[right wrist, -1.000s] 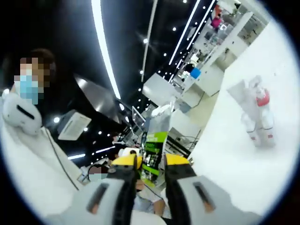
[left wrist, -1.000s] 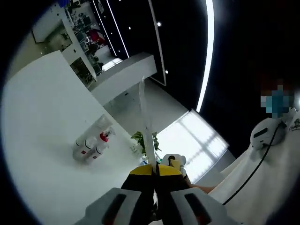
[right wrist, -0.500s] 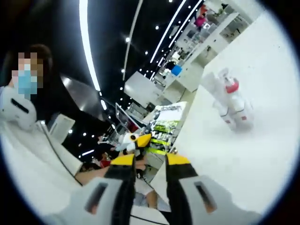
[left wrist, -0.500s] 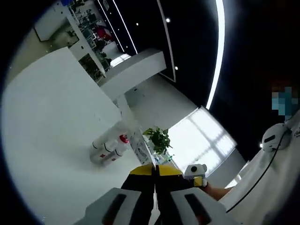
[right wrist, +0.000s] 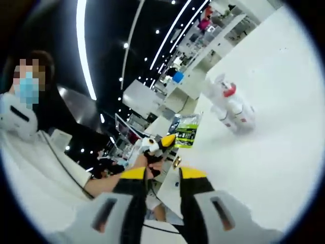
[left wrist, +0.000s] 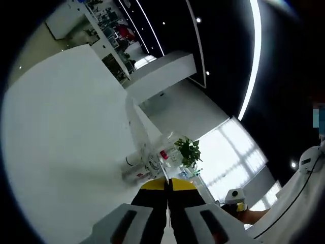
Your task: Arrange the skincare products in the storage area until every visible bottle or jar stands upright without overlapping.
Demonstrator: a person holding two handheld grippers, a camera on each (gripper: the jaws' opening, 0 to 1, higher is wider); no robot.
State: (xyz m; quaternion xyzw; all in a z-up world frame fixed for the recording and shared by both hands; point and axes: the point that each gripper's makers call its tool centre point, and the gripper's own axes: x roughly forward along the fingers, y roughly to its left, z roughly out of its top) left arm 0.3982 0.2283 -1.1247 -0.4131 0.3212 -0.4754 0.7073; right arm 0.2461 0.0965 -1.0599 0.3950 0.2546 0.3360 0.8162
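Observation:
A small bundle of white skincare bottles [left wrist: 144, 165] with red caps lies on the white table [left wrist: 61, 117], partly under clear plastic wrapping. My left gripper [left wrist: 168, 184] is shut with nothing in it, its yellow tips just short of the bottles. In the right gripper view the same bottles [right wrist: 231, 107] sit farther off, up and to the right. My right gripper [right wrist: 163, 174] is open and holds nothing. The left gripper [right wrist: 161, 144], held by a hand, shows beyond the right jaws. The right gripper [left wrist: 234, 197] appears at the lower right of the left gripper view.
A green packet [right wrist: 185, 131] stands near the table edge, left of the bottles. A potted plant [left wrist: 189, 151] is behind the bottles. Shelves [left wrist: 109, 35] and a white counter [left wrist: 162, 73] lie beyond the table. A person in white [right wrist: 30, 168] is at the left.
Both views have shifted with the hands. The bottles now lie closer to the left jaws. The left gripper and its hand have come into the right gripper view. Neither gripper's state changed.

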